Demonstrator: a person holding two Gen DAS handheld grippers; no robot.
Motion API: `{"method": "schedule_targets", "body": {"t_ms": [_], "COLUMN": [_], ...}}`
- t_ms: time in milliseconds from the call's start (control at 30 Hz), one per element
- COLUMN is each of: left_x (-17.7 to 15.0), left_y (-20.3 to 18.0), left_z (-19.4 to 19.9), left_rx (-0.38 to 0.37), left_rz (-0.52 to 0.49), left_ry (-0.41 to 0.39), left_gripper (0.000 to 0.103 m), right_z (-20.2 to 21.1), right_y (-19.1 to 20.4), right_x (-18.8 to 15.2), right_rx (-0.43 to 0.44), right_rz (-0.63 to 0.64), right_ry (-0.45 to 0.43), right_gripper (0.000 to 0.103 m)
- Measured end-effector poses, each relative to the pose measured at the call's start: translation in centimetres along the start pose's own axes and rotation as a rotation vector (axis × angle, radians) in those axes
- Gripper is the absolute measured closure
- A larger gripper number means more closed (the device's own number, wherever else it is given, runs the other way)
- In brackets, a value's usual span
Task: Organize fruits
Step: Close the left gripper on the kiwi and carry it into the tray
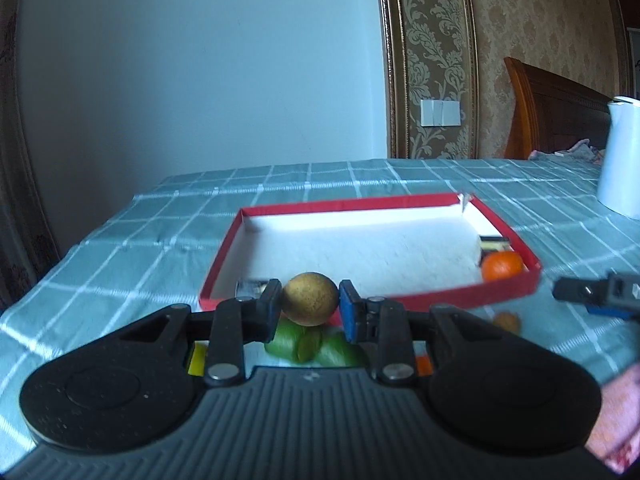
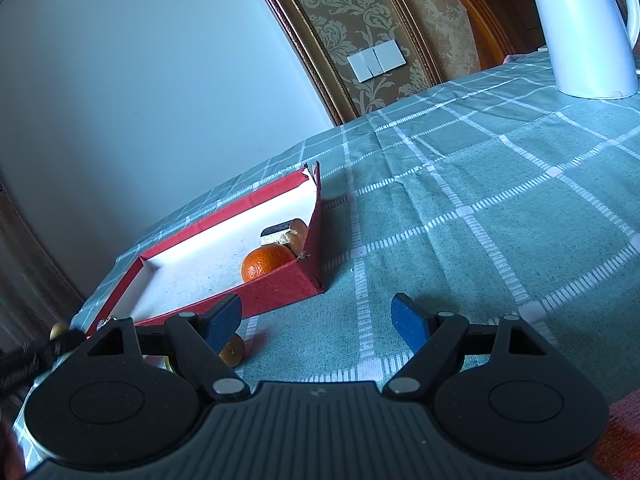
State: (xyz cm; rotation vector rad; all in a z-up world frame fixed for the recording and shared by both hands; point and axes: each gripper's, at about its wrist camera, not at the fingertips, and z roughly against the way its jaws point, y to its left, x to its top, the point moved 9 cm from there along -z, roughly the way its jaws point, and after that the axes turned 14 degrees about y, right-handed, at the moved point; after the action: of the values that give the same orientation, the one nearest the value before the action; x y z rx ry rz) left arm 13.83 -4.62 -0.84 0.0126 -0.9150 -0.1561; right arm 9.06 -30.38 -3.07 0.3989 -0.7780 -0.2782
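My left gripper point(image 1: 310, 300) is shut on a small round brown fruit point(image 1: 310, 298), held above the table just in front of the red box point(image 1: 360, 204). Green fruits point(image 1: 308, 344) lie on the cloth under it. Inside the box, at its right end, sit an orange point(image 1: 502, 266) and a dark-and-white item point(image 1: 494, 244). In the right wrist view my right gripper point(image 2: 318, 322) stands open over the cloth, nothing between its blue pads point(image 2: 408, 322). The red box point(image 2: 280, 292) lies to its left with the orange point(image 2: 266, 266) inside. A small brown fruit point(image 2: 233, 350) lies by its left finger.
A white kettle point(image 2: 580, 24) stands at the back right on the green checked tablecloth point(image 2: 480, 200). Another small brown fruit point(image 1: 507, 320) lies on the cloth right of the left gripper. The right gripper's tip point(image 1: 596, 292) shows at the right edge. The table's far edge meets the wall.
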Motion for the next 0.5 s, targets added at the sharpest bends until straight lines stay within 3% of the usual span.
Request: {"method": "schedule_targets", "body": {"t_ms": [300,367,433,500], "left_x": [2.6,2.4,2.0,1.6], "left_y": [-0.1,-0.2,-0.1,-0.1], "left_z": [-5.2,-6.0,-6.1,-5.7], "left_rx": [0.03,0.036,0.053,0.059], "left_rz": [0.003,-0.002,-0.004,-0.008], "left_ry": [0.042,0.055,0.054,0.05], "left_gripper": [0.074,0.068,0.05,0.039], "right_z": [0.0,0.0,0.0,0.0], "right_y": [0.1,0.1,0.1,0.1], "right_x": [0.0,0.0,0.0,0.0], "right_rx": [0.004,0.005,0.005,0.005], "right_rz": [0.0,0.0,-0.001,0.0], "right_ry": [0.001,0.002,0.002,0.002], "right_gripper": [0.021,0.021,0.021,0.021]}}
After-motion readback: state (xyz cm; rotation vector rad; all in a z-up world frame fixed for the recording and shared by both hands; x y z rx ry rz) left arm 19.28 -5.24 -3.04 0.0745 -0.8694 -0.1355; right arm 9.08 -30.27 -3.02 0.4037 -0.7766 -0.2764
